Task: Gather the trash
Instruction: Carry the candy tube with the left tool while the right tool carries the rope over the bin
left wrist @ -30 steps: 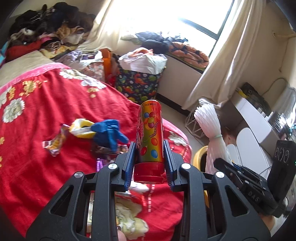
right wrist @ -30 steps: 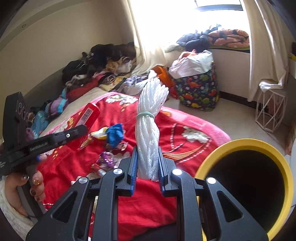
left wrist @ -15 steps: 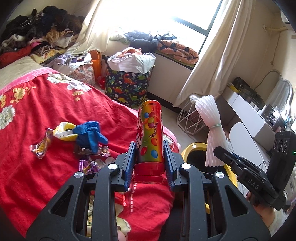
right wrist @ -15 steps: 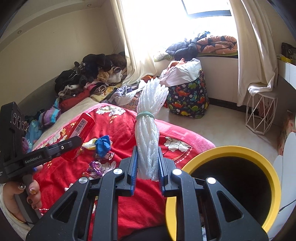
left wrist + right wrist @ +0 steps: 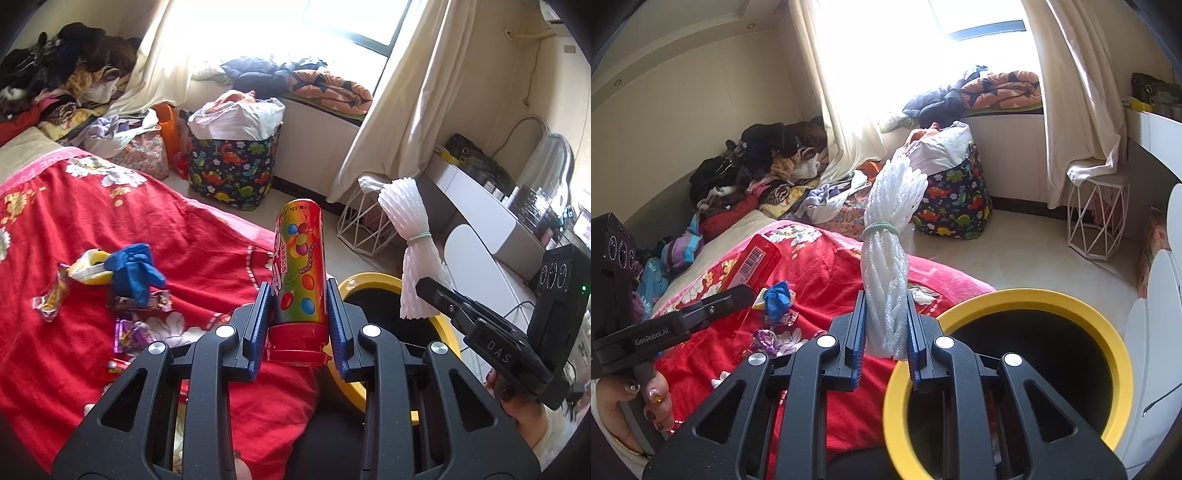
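Observation:
My left gripper (image 5: 297,325) is shut on a red candy tube (image 5: 301,269) printed with coloured sweets, held upright over the bed's edge. My right gripper (image 5: 885,328) is shut on a white foam net bundle (image 5: 886,258) tied with a green band. That bundle (image 5: 413,254) also shows at the right of the left wrist view. A yellow-rimmed trash bin (image 5: 1027,299) with a dark inside stands just right of the right gripper; its rim (image 5: 369,278) shows behind the tube. On the red blanket (image 5: 207,236) lie a blue glove (image 5: 135,271) and several wrappers (image 5: 51,299).
A dinosaur-print bag (image 5: 229,170) stuffed with clothes stands on the floor by the window. A white wire stool (image 5: 1097,218) sits under the curtain. Clothes are heaped at the bed's far side (image 5: 757,173). A white desk (image 5: 476,206) lies to the right.
Both grippers have moved right, away from the bed's middle and toward the bin, each keeping its load. The bin's mouth now fills more of the right wrist view.

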Demonstrator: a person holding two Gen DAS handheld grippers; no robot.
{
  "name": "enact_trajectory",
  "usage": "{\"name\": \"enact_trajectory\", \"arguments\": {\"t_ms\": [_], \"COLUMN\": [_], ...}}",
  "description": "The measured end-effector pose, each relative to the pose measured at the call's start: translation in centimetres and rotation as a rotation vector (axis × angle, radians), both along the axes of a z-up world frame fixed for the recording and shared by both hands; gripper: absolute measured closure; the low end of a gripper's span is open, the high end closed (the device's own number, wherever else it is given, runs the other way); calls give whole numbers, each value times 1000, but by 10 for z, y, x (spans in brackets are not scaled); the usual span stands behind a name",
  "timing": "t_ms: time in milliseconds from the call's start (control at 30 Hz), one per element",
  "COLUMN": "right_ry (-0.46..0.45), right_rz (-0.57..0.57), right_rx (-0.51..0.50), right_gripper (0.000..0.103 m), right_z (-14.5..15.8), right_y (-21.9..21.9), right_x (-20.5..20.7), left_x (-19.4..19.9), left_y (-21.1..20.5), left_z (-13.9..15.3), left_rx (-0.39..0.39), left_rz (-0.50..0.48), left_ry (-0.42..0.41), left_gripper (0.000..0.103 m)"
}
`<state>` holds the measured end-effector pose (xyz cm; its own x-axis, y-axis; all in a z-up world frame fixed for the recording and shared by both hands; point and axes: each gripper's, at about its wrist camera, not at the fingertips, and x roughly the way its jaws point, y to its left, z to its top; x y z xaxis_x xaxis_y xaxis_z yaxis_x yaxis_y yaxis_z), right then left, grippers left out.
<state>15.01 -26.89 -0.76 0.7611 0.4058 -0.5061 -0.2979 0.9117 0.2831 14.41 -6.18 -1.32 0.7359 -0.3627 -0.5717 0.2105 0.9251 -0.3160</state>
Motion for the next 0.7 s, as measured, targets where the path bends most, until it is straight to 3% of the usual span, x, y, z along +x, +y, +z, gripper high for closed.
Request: {"name": "enact_trajectory", "arguments": {"t_ms": [700], "right_ry": [49], "right_rz": [-113], "right_rx": [35], "right_gripper": [85], "right_z": [-18], "right_y": [-62], "right_x": [-17], "left_x": [1], "left_y": [-67], "left_z": [-1], "left_rx": [26], "left_rz": [-108], "left_ry": [-8], "left_gripper": [80]}}
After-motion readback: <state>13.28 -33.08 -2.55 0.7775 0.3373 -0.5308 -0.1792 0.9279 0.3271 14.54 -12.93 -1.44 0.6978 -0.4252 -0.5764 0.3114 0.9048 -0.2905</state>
